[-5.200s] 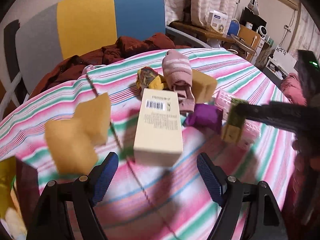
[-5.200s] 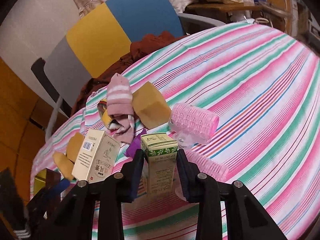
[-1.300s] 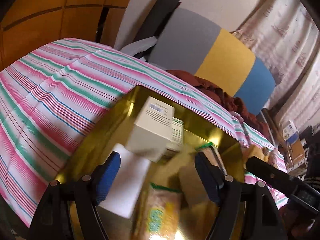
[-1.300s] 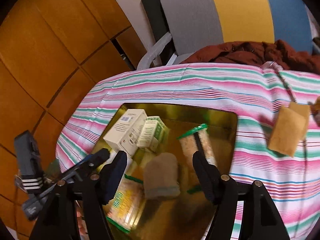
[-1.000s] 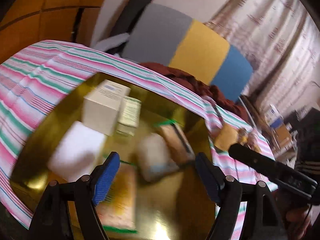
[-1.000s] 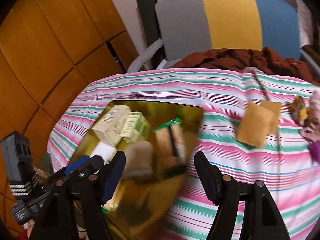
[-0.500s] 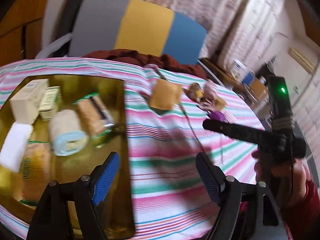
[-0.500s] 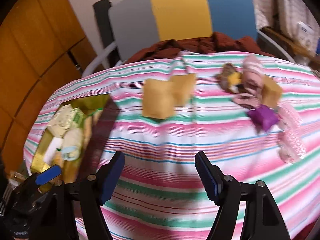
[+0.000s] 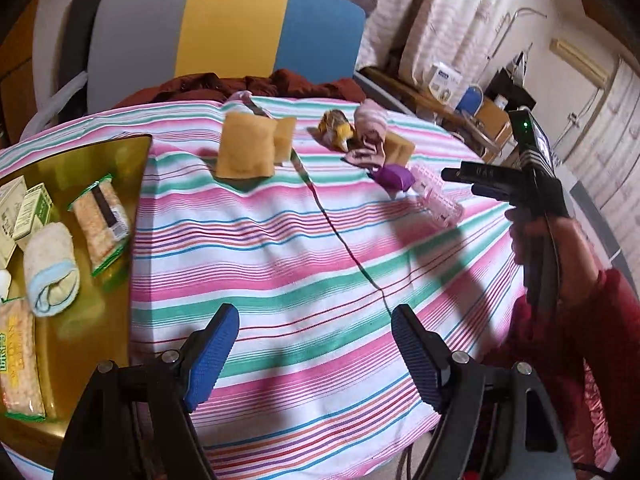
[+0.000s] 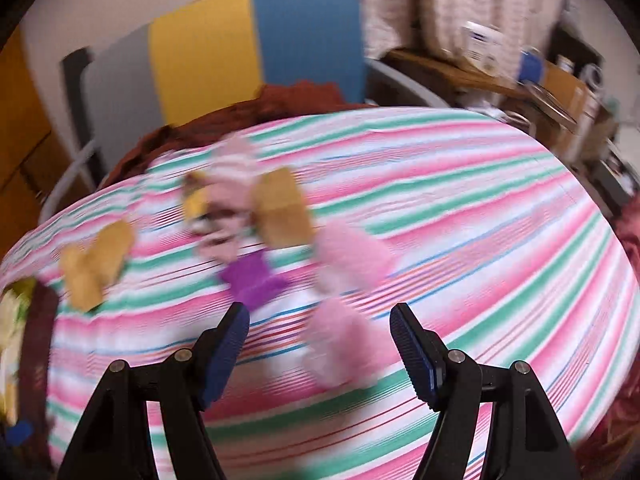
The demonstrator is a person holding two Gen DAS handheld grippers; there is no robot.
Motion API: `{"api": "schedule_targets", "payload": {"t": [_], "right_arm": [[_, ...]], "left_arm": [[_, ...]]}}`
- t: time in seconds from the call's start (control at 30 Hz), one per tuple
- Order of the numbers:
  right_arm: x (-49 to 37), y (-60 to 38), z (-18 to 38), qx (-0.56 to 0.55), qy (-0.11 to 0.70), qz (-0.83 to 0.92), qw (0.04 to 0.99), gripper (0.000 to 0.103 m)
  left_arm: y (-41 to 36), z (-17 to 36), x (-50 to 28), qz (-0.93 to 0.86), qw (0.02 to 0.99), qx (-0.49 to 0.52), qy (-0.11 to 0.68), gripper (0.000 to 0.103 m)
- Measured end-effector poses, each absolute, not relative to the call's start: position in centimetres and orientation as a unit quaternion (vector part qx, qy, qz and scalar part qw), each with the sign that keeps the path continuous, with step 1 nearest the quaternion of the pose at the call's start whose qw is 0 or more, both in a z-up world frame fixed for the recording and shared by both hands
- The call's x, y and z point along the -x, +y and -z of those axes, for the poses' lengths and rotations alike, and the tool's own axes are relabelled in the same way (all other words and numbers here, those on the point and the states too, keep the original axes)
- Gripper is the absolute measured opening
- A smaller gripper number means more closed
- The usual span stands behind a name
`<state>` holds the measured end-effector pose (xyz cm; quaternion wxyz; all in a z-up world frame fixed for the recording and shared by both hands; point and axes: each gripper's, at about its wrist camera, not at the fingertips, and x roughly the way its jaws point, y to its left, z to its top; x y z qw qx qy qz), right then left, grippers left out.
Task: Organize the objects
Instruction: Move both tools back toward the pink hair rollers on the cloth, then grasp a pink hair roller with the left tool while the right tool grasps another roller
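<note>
My left gripper (image 9: 316, 344) is open and empty above the near part of the striped tablecloth. My right gripper (image 10: 320, 344) is open and empty, just short of two pink hair rollers (image 10: 344, 336); it shows from the side in the left wrist view (image 9: 452, 174). A gold tray (image 9: 116, 152) at the left holds two small boxes (image 9: 24, 208), a rolled towel (image 9: 50, 274) and snack packs (image 9: 102, 224). On the cloth lie yellow sponges (image 9: 244, 150), a pink sock (image 9: 370, 124), a purple item (image 9: 394, 176) and the pink rollers (image 9: 438, 200).
A grey, yellow and blue chair (image 9: 224, 32) with a dark red garment (image 9: 256, 84) stands behind the table. A thin cord (image 9: 340, 236) runs across the cloth. Shelves and boxes (image 9: 444, 80) stand at the back right. The right wrist view is motion-blurred.
Both grippers have swung right, away from the gold tray, where the boxes now lie. My right gripper has moved close to the pink rollers. Both stay open and empty.
</note>
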<state>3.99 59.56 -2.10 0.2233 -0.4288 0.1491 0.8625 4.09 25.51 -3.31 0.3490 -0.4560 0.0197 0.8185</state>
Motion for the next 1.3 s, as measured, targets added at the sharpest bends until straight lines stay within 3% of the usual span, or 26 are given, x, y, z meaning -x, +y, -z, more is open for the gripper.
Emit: {"api": "schedule_targets", "payload": {"t": [0.07,0.2,0.4,0.63,0.8,0.93,1.13,1.3], "right_arm": [[-4.2,61.4,2.9,0.431,0.179,-0.856,0.224,0.074],[-3.6,63.6,4.8,0.448,0.245,-0.836,0.2,0.064],[-2.6,61.3,5.2,0.469,0.227,-0.842,0.139,0.048],[-1.8,55.0,4.6,0.486,0.184,-0.854,0.013,0.048],[-2.6,55.6,2.8,0.445,0.177,-0.877,0.034,0.056],[-2.9,59.7,0.8,0.399,0.163,-0.889,0.153,0.096],[-0.7,62.7,2.4,0.429,0.062,-0.878,0.203,0.098],[0.2,62.7,4.1,0.438,0.052,-0.881,0.169,0.098]], "left_arm": [[26.1,3.6,-4.0,-0.814,0.35,0.462,0.026,0.08],[26.7,4.1,-3.9,-0.81,0.349,0.47,0.03,0.08],[27.4,4.4,-3.8,-0.806,0.351,0.475,0.023,0.08],[27.6,4.6,-3.9,-0.805,0.349,0.48,0.025,0.08],[27.5,4.6,-3.7,-0.805,0.345,0.482,0.022,0.08],[27.8,4.4,-3.4,-0.806,0.346,0.48,0.021,0.08],[29.6,4.4,-2.9,-0.798,0.355,0.486,0.025,0.08],[31.8,4.4,-2.0,-0.791,0.368,0.488,0.024,0.08]]}}
